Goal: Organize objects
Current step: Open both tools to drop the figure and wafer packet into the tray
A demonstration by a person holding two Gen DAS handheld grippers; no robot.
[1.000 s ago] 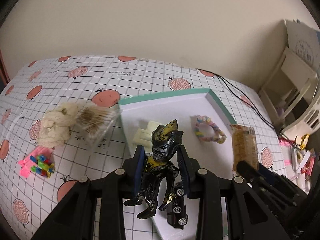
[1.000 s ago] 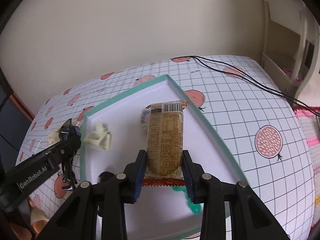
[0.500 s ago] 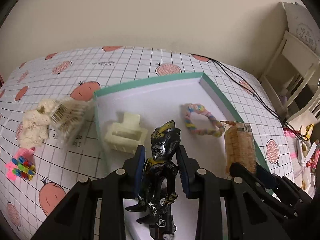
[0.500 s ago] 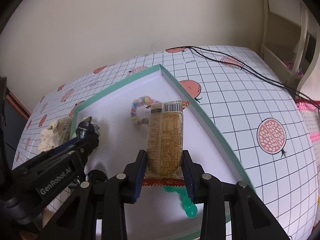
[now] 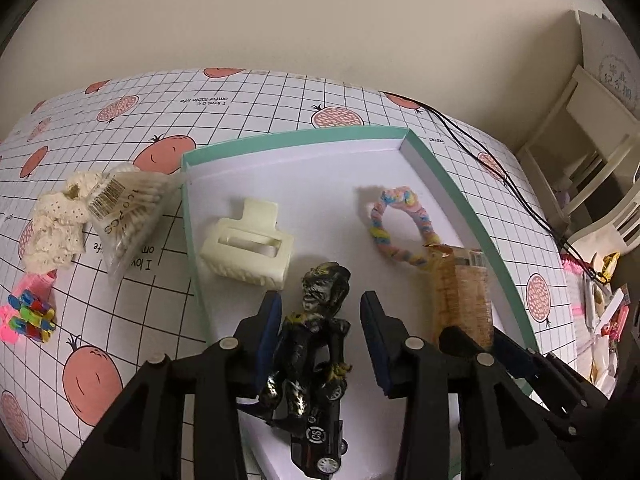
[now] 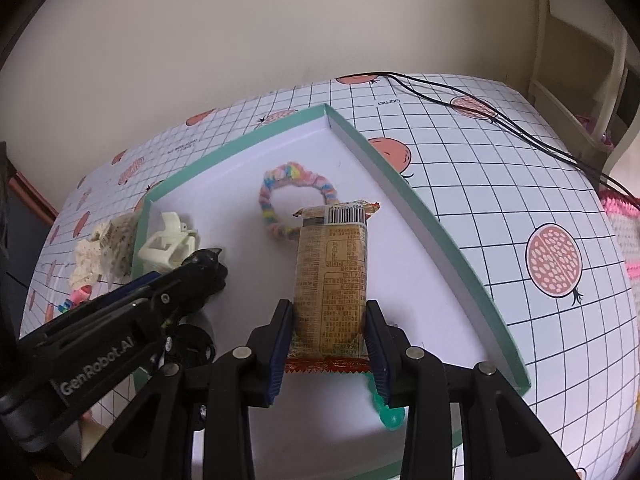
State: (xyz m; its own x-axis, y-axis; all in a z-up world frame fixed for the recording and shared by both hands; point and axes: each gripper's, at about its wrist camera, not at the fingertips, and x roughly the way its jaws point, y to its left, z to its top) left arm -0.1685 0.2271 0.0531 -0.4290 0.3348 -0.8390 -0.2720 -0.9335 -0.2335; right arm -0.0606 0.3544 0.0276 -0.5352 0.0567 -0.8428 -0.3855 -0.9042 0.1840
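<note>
Your left gripper: jaws spread, black figure lying loose btwn them in the teal-rimmed box, atop a toy car; hair claw ahead-left. Your right gripper: jaws pinching snack pack over the box, scrunchie just ahead.

Glossy plastic figure — crinkly foil snack wrapper.
</note>
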